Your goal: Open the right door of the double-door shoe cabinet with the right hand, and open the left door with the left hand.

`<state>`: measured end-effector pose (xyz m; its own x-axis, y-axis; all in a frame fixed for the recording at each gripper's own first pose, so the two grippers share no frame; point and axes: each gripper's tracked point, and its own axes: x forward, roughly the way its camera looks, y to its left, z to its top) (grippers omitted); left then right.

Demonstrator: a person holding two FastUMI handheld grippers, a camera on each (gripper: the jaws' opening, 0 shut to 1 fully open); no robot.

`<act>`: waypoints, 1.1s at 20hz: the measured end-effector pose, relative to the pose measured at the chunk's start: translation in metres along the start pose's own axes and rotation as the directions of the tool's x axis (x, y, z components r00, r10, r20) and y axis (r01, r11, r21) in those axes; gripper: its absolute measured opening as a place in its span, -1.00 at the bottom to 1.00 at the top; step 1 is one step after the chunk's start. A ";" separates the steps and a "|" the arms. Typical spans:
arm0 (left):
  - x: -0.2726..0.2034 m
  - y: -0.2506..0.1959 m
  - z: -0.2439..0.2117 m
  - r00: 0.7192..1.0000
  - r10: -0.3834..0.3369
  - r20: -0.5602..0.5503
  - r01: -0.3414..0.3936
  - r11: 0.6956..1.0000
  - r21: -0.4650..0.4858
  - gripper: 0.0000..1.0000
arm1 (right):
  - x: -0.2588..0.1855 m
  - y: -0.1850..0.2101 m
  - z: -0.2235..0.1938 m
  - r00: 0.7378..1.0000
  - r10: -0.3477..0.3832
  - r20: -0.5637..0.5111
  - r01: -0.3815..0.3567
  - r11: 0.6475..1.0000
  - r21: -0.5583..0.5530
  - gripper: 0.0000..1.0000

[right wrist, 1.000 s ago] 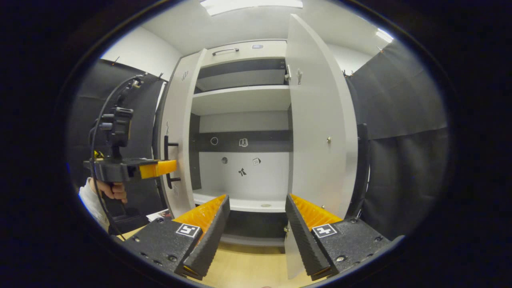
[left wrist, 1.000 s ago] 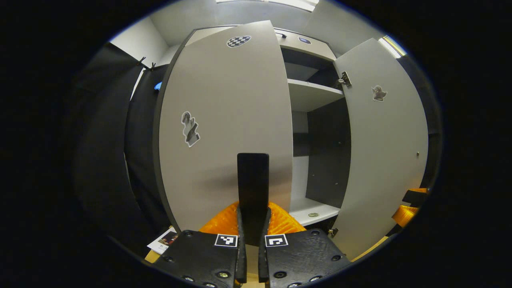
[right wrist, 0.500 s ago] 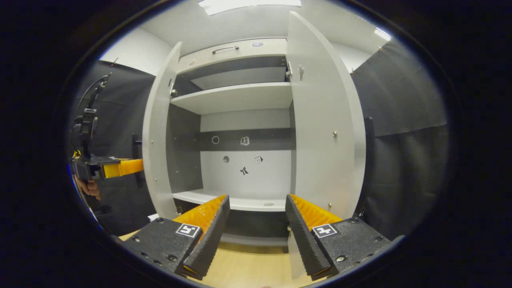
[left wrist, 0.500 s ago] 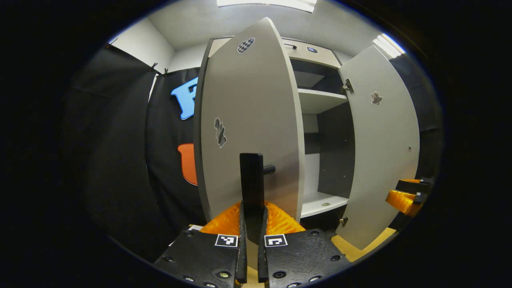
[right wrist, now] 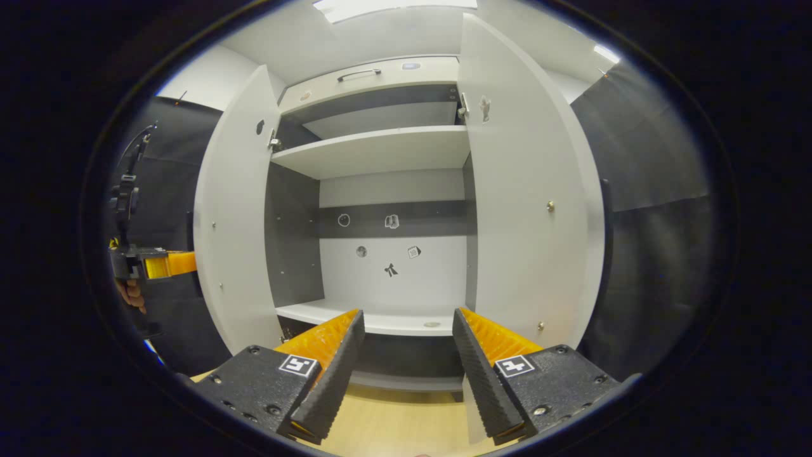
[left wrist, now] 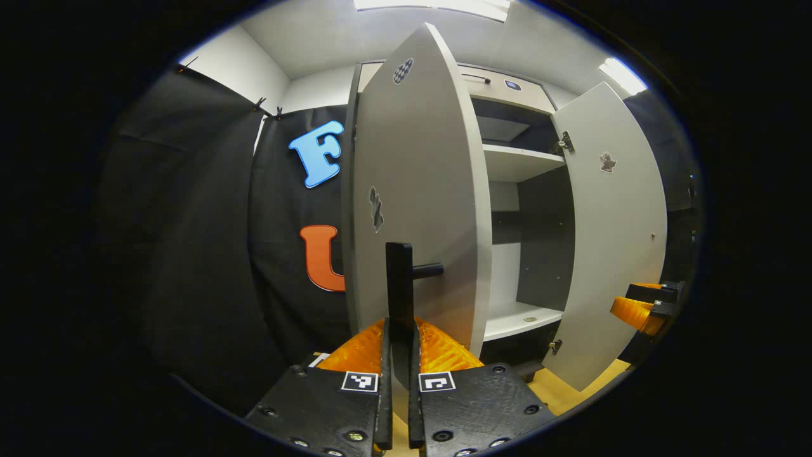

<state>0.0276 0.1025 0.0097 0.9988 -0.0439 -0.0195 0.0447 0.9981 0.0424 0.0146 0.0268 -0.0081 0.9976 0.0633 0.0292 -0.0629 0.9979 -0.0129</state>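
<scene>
My left gripper view looks up along my fingers, pressed close to the outer face of the left door [left wrist: 419, 190], angled right toward the cabinet interior [left wrist: 514, 209]. My right gripper view sits farther back, squarely facing the open cabinet [right wrist: 387, 254] from low down. Both share the shelves and right door [right wrist: 526, 209].

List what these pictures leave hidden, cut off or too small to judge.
- Left gripper view: the left door hides the cabinet's left half.
- Right gripper view: the small stickers on the back wall are too small to identify.
- Right gripper view: the left door's handle is behind the door.
</scene>
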 end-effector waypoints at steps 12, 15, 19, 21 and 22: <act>-0.009 0.092 -0.005 1.000 0.003 0.023 0.000 0.994 -0.105 -1.00 | 0.012 0.027 0.001 0.999 0.037 -0.009 -0.037 0.999 -0.036 0.75; -0.008 0.092 -0.008 0.999 -0.046 0.021 0.047 0.996 -0.081 -0.91 | 0.009 0.029 0.002 1.000 0.026 -0.012 -0.026 0.999 -0.045 0.75; -0.024 0.091 -0.021 0.998 -0.060 -0.027 0.057 0.994 -0.096 -0.90 | 0.005 0.028 0.003 1.000 0.011 -0.011 -0.011 0.998 -0.058 0.75; -0.044 0.093 -0.023 0.999 -0.042 -0.028 0.038 0.994 -0.101 -0.90 | 0.003 0.025 -0.001 1.000 -0.006 -0.017 0.005 0.998 -0.063 0.75; -0.055 0.089 -0.022 0.999 -0.039 -0.017 0.037 0.995 -0.095 -0.91 | 0.003 0.020 -0.004 0.999 -0.020 -0.026 0.018 0.998 -0.063 0.75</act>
<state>-0.0234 0.1946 -0.0074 0.9959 -0.0822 -0.0384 0.0801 0.9954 -0.0533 0.0167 0.0472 -0.0124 0.9991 0.0433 0.0036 -0.0429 0.9962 -0.0754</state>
